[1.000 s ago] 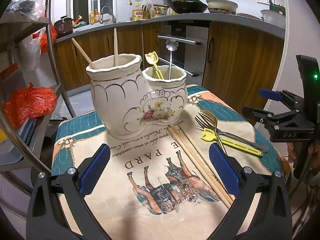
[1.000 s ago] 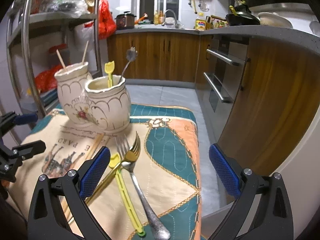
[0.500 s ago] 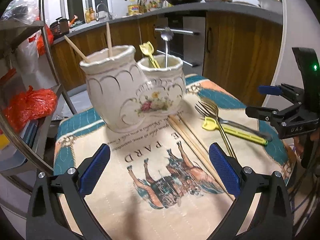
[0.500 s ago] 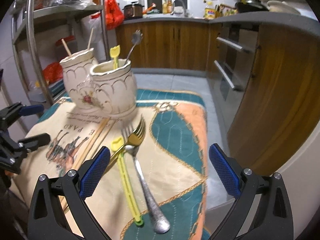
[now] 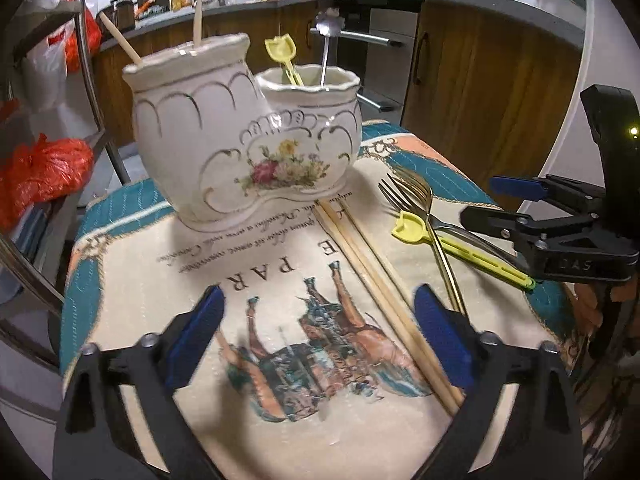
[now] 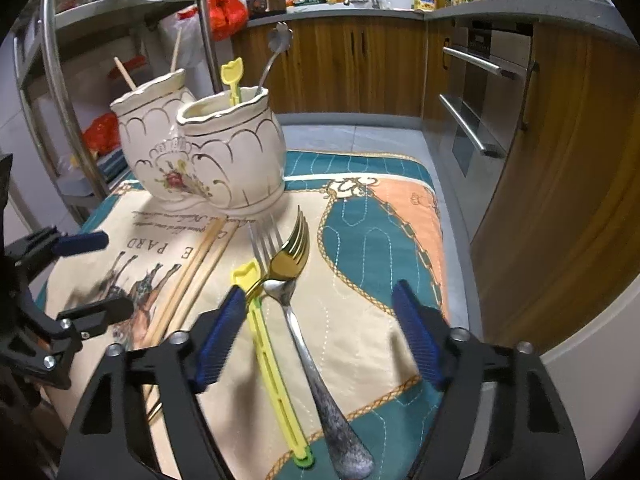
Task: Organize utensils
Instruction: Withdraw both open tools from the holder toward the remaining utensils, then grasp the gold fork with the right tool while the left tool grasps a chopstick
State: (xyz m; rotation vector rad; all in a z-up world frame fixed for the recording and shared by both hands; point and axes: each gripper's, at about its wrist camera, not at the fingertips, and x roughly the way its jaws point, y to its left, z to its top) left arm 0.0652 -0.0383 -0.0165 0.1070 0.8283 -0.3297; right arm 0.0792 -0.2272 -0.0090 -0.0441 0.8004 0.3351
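A white double ceramic holder [image 5: 240, 136] [image 6: 200, 148] stands at the back of a printed cloth. Its tall pot holds two wooden chopsticks [image 5: 196, 20]; its low pot holds a yellow pick [image 5: 282, 58] and a metal spoon [image 5: 328, 32]. On the cloth lie two chopsticks [image 5: 380, 284] [image 6: 192, 276], a gold fork [image 5: 424, 216] [image 6: 290, 248], a silver fork [image 6: 304, 344] and a yellow pick [image 5: 460, 248] [image 6: 268, 352]. My left gripper [image 5: 320, 336] is open and empty above the cloth, the chopsticks by its right finger. My right gripper [image 6: 316, 332] is open and empty over the forks and pick.
The cloth [image 5: 168, 280] covers a small table with near edges on all sides. A metal shelf rack [image 5: 92, 92] with red bags stands at the left. Wooden kitchen cabinets [image 6: 560, 184] and an oven are behind and to the right.
Both grippers have moved lower and closer to the table. The right gripper now straddles the forks and yellow pick. Nothing was picked up.
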